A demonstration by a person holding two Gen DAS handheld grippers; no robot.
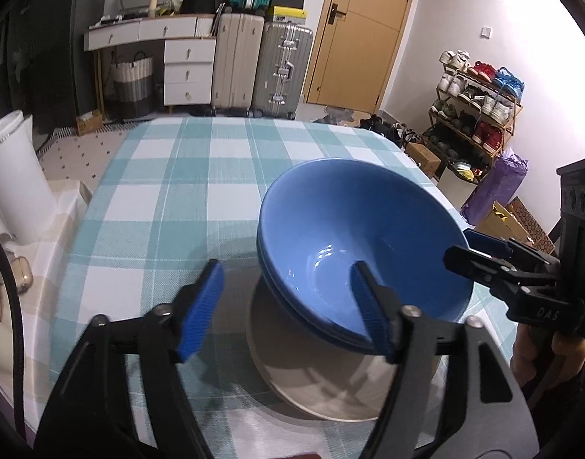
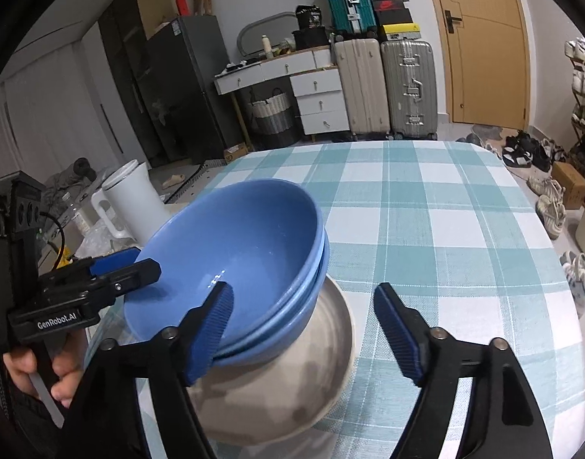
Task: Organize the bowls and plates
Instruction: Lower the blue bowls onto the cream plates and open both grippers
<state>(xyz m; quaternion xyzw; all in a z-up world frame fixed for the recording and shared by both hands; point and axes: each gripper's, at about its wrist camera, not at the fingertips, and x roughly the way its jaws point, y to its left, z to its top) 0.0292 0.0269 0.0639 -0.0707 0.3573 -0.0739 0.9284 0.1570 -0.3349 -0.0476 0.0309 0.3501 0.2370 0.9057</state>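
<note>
**Bowls stacked on the plate, both grippers let go**

Two glossy blue ceramic bowls (image 1: 365,237), nested one inside the other, sit tilted on a shallow beige stoneware plate (image 1: 330,394), which rests on the counter under a teal-and-white checked tablecloth (image 1: 185,191). The stack lies off the plate's centre, towards its far edge in both wrist views.

The left gripper (image 1: 288,310) has its jaws spread wide; its right pad overlaps the near wall of the bowls in its own view, the left pad stands clear over the cloth, and neither visibly presses on anything. The right gripper (image 2: 307,332) is likewise spread apart, one pad in front of the bowl rim and the other over the cloth beside the plate, holding nothing. Each gripper shows in the other's camera, flanking the stack on opposite sides, with the person's hand (image 2: 36,367) on the left handle.

Judging from this, the step in hand is the release after setting the bowls on the plate, and the gathering looks largely done. The next move probably calls for drawing both grippers back without clipping the rims, since the leaning bowls could slide. Squaring the stack would call for a gentle nudge or a fresh grip.
</note>
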